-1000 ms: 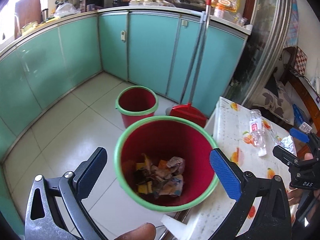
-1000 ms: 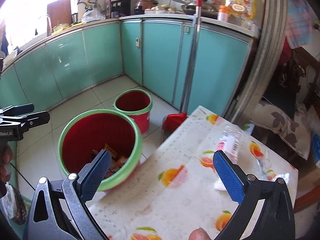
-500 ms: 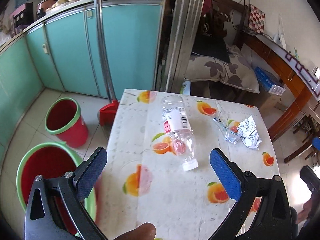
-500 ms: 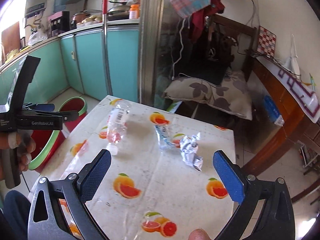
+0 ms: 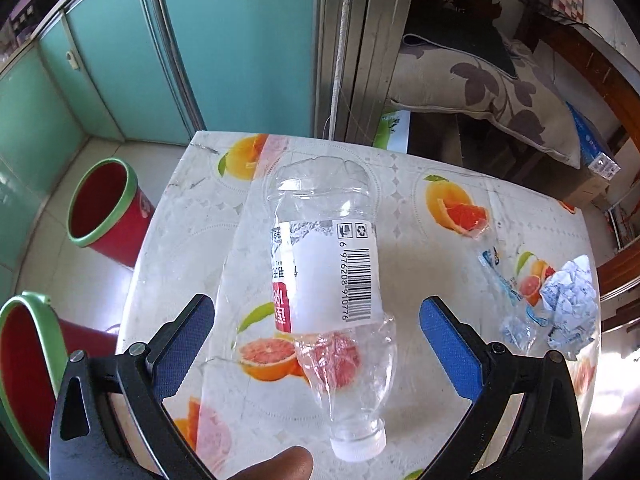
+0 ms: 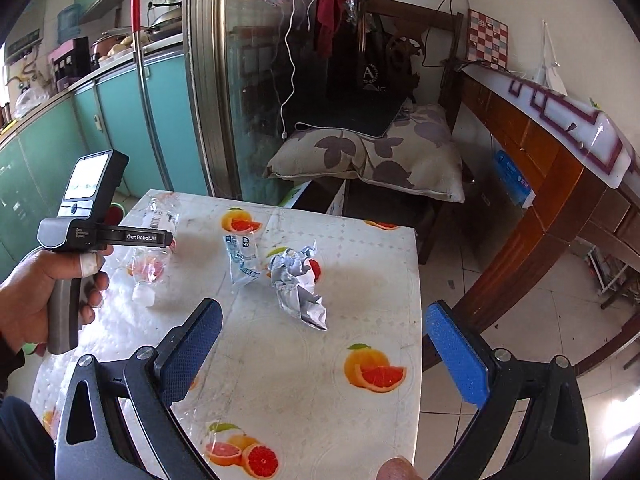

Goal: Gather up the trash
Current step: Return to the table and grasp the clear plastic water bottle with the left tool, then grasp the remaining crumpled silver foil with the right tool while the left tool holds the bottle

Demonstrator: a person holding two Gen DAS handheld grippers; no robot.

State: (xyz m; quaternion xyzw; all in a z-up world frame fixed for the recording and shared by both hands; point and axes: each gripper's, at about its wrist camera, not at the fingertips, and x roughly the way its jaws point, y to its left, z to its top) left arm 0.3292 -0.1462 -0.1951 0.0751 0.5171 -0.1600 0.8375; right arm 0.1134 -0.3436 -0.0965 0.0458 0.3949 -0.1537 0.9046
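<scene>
The bottle [image 5: 326, 280] is lying on its side on the table [image 5: 420, 380], cap [image 5: 358, 446] pointing toward the left gripper [image 5: 316, 344]. Its crushed neck end is sitting between the wide-open jaws, with a gap to each blue pad, and the labelled body is reaching out past the fingertips. Right of the bottle, a clear wrapper [image 5: 502, 276] and a crumpled foil [image 5: 570, 300] are lying just beside each other. The right gripper [image 6: 322, 344] is hovering over the near table, jaws spread wide and holding nothing, the foil lying beyond its left pad. Two red bins [image 5: 108, 208] are standing on the floor left of the table.
</scene>
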